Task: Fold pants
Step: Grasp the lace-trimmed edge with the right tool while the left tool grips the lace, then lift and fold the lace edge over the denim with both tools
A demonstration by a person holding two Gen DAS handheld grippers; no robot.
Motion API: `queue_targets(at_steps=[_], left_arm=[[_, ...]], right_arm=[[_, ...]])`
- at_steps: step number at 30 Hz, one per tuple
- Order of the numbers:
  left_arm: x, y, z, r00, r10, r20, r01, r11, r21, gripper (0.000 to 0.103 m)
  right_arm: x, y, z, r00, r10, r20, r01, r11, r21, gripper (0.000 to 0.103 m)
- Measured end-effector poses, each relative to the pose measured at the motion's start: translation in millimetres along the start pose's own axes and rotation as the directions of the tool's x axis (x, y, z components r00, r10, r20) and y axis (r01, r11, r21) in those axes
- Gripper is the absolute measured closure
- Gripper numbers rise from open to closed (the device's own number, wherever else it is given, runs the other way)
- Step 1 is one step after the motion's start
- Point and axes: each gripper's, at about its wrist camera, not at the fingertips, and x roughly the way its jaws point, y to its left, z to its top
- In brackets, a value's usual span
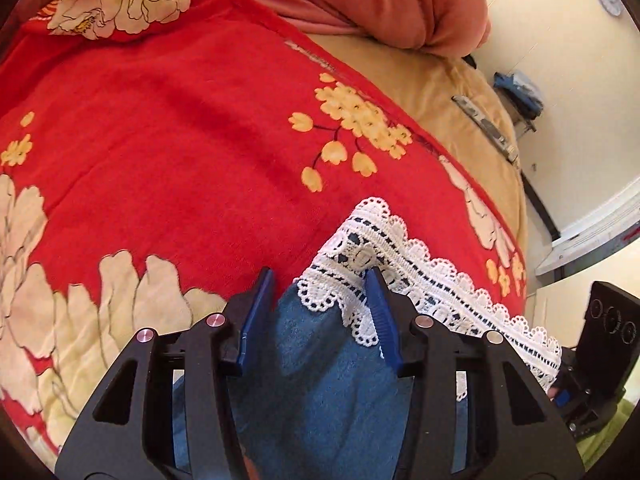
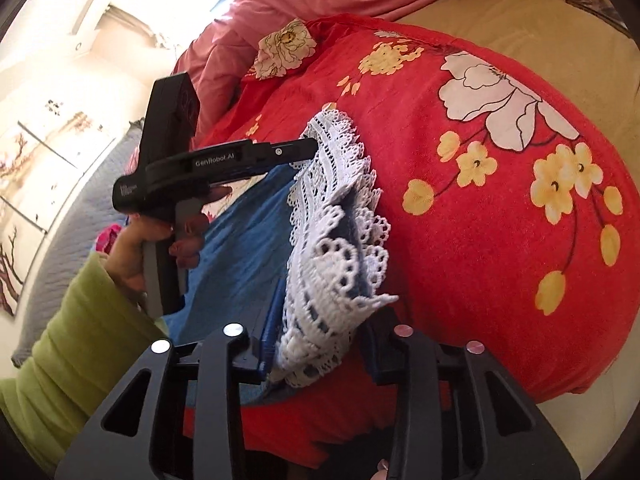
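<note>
Over pants [image 1: 320, 360], both tools down-tilted.

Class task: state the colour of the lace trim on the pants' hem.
White lace trim on blue pants; clearest in the right wrist view.

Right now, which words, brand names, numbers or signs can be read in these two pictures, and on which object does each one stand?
"GenRobot.AI": white letters on the side of the left gripper, seen from the right wrist camera.
Small white print on the rear end of the same gripper's body: too blurred to read.
Wall clock, in the left wrist view: too small to read any numbers.
No other text shows on the red flowered blanket or the pants.
</note>
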Motion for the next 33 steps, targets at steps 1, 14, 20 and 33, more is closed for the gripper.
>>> queue_targets(at_steps=[1,14,20,33], left_arm=[[1.0,0.8,-0.2,1.000,-0.007,0.004,0.007,1.000,-0.004,0.064],[-5.2,-10.4,-5.3,1.000,0.025,0.017,-0.026,0.999,0.037,0.088],[-40.1,-10.1,-10.6,0.994,-0.016,0.105,0.012,0.999,0.045,0.090],[-155.6,45.1,-67.1,0.960,-0.041,0.276,0.057,0.997,-0.047,0.090]], right_arm=[[0.6,-0.8,-0.5,1.000,0.003,-0.001,-0.003,1.000,0.006,0.075],[-3.0,6.0,2.8,0.998,0.050,0.029,-0.050,0.999,0.003,0.082],[-14.0,41.4,5.4,0.991,0.085,0.101,-0.073,0.991,-0.111,0.082],[16.9,171.4,-12.0,0.988,0.151,0.026,-0.124,0.891,-0.438,0.082]])
